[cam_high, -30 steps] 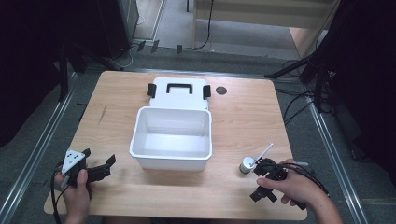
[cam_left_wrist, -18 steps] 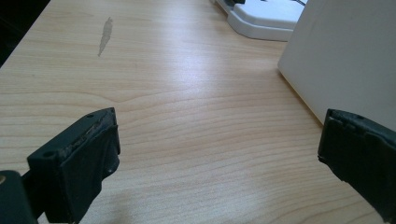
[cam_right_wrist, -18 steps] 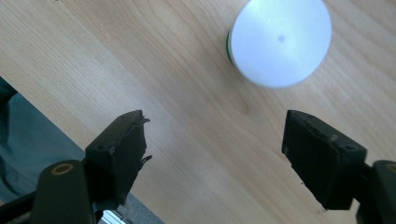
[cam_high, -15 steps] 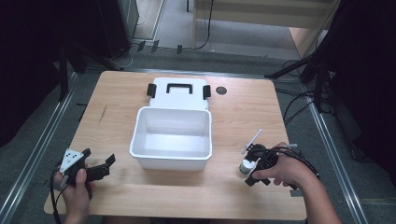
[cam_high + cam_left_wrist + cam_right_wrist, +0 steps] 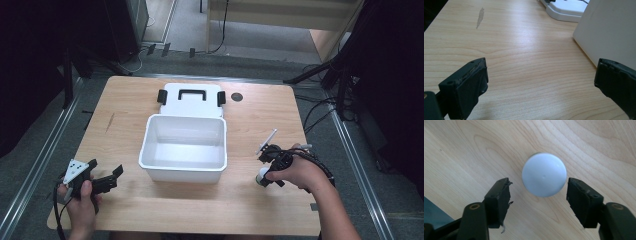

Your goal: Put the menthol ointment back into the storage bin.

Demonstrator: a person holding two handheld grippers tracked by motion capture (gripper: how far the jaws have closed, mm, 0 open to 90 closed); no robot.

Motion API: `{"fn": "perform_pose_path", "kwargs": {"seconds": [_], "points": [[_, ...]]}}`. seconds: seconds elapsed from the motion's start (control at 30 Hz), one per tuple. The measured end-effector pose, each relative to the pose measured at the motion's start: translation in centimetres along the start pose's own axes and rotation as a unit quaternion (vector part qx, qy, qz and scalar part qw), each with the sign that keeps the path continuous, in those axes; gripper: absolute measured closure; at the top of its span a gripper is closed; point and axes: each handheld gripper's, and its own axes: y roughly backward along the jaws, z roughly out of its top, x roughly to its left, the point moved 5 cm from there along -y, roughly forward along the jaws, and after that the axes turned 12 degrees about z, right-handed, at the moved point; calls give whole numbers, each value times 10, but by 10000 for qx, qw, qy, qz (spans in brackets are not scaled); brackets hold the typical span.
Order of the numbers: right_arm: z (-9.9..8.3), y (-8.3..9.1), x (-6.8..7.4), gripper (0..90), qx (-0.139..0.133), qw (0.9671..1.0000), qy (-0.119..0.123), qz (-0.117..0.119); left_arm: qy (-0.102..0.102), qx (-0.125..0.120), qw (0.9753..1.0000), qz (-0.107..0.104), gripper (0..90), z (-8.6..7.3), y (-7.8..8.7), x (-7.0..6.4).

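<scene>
Right gripper is hovering, jaws spread, straddling the round white-topped bulb-like object; next: lower and pinch. Left gripper is idling, spread, beside the white plastic bin.

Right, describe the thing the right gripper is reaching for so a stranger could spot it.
Start at the white bin in the middle of the wooden table. To its right, under the right gripper, stands a small white round-topped object, flanked by the open jaws. It is the only loose small item there.
</scene>
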Motion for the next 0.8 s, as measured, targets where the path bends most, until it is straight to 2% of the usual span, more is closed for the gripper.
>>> {"fn": "perform_pose_path", "kwargs": {"seconds": [0.1,0.17,0.2,0.4,0.47,0.53,0.8], "points": [[4,0,0,390,-85,9999,-53,14,16,4,10000,-7,0,0,0,0],[7,-1,0,395,-126,9999,-1,-32,25,2,10000,-11,0,0,0,0],[8,0,0,416,-89,9999,-34,-52,27,3,10000,-13,0,0,0,0],[12,-4,-4,415,-97,9998,-89,-178,45,13,10000,-27,0,0,-1,1],[14,-5,-3,440,-131,9998,-116,-119,47,22,10000,-26,0,0,-1,1],[15,-6,-1,453,-126,9998,-123,-73,50,30,10000,-29,0,0,-1,1],[14,-8,-2,483,10,9998,-148,-166,81,45,10000,-34,0,0,-1,1]]}}
